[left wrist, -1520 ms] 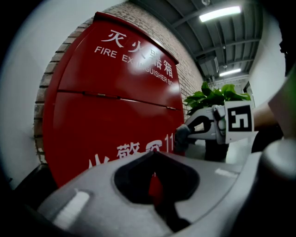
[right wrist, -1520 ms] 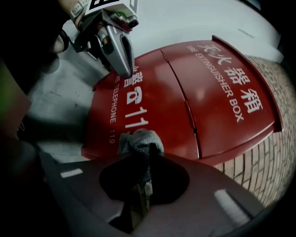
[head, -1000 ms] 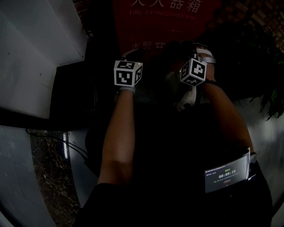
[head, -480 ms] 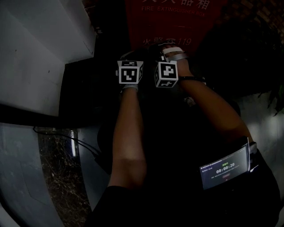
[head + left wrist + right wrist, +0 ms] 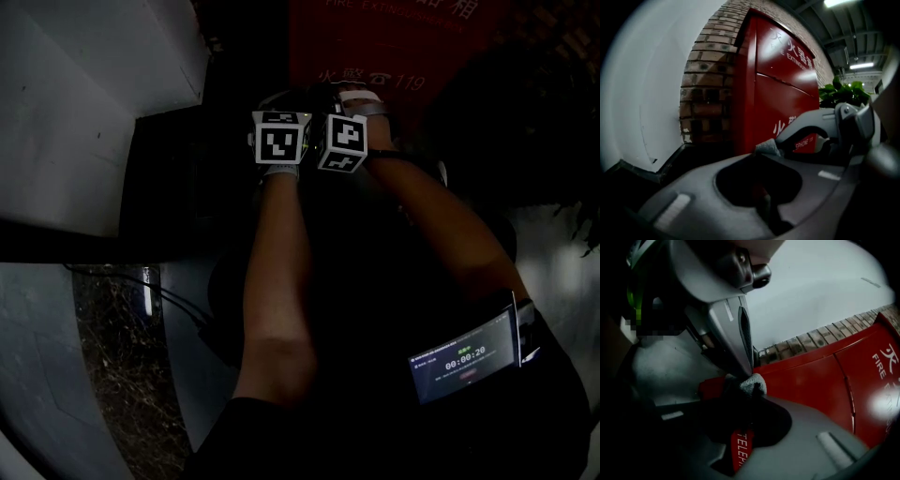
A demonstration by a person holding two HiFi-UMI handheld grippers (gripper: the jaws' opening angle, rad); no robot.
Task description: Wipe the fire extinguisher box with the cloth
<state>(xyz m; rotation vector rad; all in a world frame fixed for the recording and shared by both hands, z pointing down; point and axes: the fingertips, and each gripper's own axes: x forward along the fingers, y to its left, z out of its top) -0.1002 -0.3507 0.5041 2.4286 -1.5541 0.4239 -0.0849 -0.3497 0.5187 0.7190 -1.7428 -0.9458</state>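
The red fire extinguisher box (image 5: 394, 47) stands against the wall ahead; it also shows as the box (image 5: 778, 84) and the box (image 5: 825, 376) in the two gripper views. In the dim head view the two marker cubes, left (image 5: 279, 138) and right (image 5: 342, 142), sit side by side just below it. A small tuft of grey cloth (image 5: 768, 147) sits at the tip of my left gripper (image 5: 761, 152), which looks shut on it. My right gripper (image 5: 747, 385) is shut on the same cloth (image 5: 752, 382), tip to tip with the left. The rest of the cloth is hidden.
A brick wall (image 5: 708, 93) and a white wall (image 5: 84, 112) lie left of the box. A green plant (image 5: 841, 93) stands to its right. A cable (image 5: 178, 309) runs over the floor at lower left. A small lit screen (image 5: 464, 361) hangs at the person's right side.
My right gripper has swung left until its cube sits against the left one. The pale cloth that hung below it a second ago no longer shows in the head view.
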